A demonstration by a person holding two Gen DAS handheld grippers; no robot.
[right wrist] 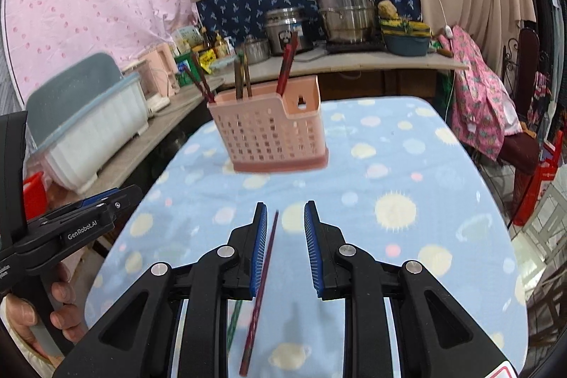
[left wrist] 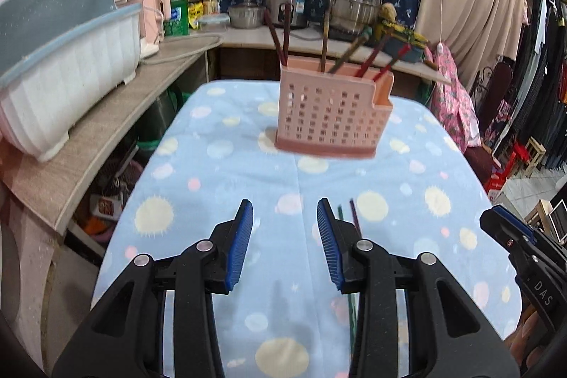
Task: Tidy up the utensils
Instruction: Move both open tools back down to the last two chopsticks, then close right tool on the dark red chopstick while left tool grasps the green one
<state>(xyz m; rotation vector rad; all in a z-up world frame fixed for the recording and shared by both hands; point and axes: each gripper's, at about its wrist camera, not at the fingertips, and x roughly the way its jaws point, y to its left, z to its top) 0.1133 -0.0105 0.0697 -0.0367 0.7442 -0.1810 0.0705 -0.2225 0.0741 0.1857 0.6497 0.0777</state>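
Only the right wrist view shows the dark red chopstick (right wrist: 260, 293) along its full length: it lies on the blue spotted cloth (right wrist: 407, 165) and runs between the fingers of the right gripper (right wrist: 285, 211), close beside the left-hand blue pad, with a clear gap to the other pad. Those jaws stand apart and press on nothing. A green chopstick (right wrist: 234, 321) peeks out under the same finger. That view also catches the left gripper (right wrist: 106, 201) from the side, held by a hand (right wrist: 39, 317) at the lower left edge. In the left wrist view the left gripper (left wrist: 285, 206) hangs over bare cloth (left wrist: 212, 165), jaws released, nothing between them; the two chopsticks show only as thin tips (left wrist: 351, 215) just outside its right finger. The right gripper (left wrist: 510, 229) enters at the right edge there. Both views show the pink slotted holder (left wrist: 329, 116) standing farther back on the cloth, well apart from both grippers, with several chopsticks (left wrist: 283, 30) leaning in it.
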